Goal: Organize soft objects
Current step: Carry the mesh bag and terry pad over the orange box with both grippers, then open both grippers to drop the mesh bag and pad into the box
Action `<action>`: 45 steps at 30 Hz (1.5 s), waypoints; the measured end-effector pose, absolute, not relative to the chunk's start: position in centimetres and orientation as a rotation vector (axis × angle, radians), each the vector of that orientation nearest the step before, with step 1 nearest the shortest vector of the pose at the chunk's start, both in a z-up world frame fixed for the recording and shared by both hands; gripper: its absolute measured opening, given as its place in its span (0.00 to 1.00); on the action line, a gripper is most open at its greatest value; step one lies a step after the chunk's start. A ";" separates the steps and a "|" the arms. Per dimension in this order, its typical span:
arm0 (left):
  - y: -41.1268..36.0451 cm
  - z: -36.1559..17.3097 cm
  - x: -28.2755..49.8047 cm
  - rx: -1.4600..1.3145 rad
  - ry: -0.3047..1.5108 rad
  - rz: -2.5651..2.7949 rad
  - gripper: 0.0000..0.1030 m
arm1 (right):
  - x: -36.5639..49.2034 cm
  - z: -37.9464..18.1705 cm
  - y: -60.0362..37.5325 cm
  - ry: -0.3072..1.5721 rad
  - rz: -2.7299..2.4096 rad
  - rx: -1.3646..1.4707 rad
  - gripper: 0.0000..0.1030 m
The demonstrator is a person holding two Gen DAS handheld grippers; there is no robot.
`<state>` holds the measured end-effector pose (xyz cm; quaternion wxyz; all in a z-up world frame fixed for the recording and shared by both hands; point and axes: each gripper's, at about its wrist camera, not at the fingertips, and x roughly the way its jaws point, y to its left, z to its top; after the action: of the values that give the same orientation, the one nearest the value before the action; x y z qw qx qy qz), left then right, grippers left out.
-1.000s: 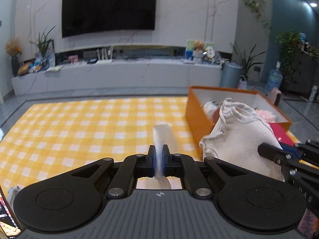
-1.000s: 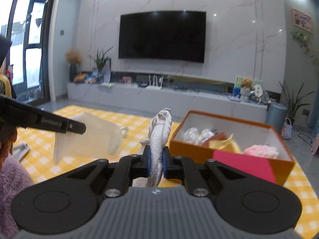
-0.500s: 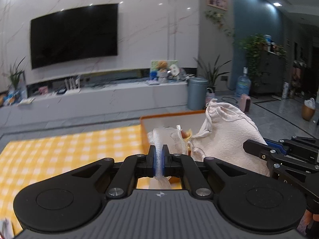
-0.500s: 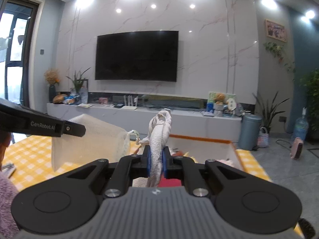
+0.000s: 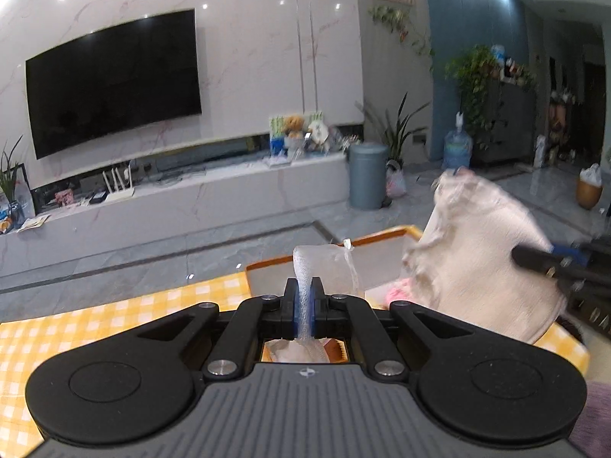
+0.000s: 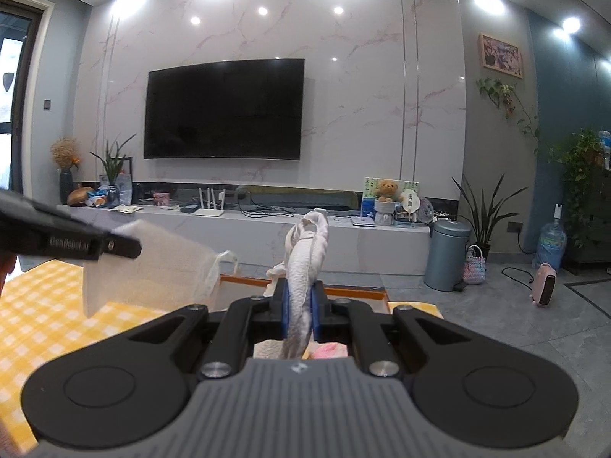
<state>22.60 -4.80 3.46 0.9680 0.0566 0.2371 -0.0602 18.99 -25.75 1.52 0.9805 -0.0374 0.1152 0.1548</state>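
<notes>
1. Mesh pouch (image 5: 324, 267) is clamped in the left tongs (image 5: 304, 297); the right tongs (image 6: 299, 305) are clamped on a cream bag (image 6: 305, 252).
2. Both have risen off the yellow table (image 5: 95, 328) and now hang over the orange box (image 5: 382, 236).
3. Likely next: lowering them in.

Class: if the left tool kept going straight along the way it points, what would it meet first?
Probably the orange box: its rim sits just beyond the left tool, which is shut on a sheer pouch. Depth is uncertain.
</notes>
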 end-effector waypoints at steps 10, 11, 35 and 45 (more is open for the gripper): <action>-5.1 -1.0 28.4 0.157 0.585 -0.075 0.05 | 29.2 -1.2 -25.2 0.313 0.283 -0.062 0.09; -5.1 -1.5 28.9 0.158 0.596 -0.077 0.05 | 30.1 -1.7 -25.1 0.324 0.285 -0.061 0.09; -5.2 -3.2 30.7 0.134 0.694 -0.129 0.71 | 37.0 -4.8 -23.8 0.572 0.235 -0.092 0.53; -5.3 2.0 27.0 0.076 0.603 -0.144 0.80 | 32.0 0.2 -24.2 0.516 0.271 -0.072 0.62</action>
<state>27.05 -5.33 2.05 0.9516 0.0375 0.2968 -0.0707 31.96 -24.17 0.23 0.9572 -0.0353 0.2542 0.1334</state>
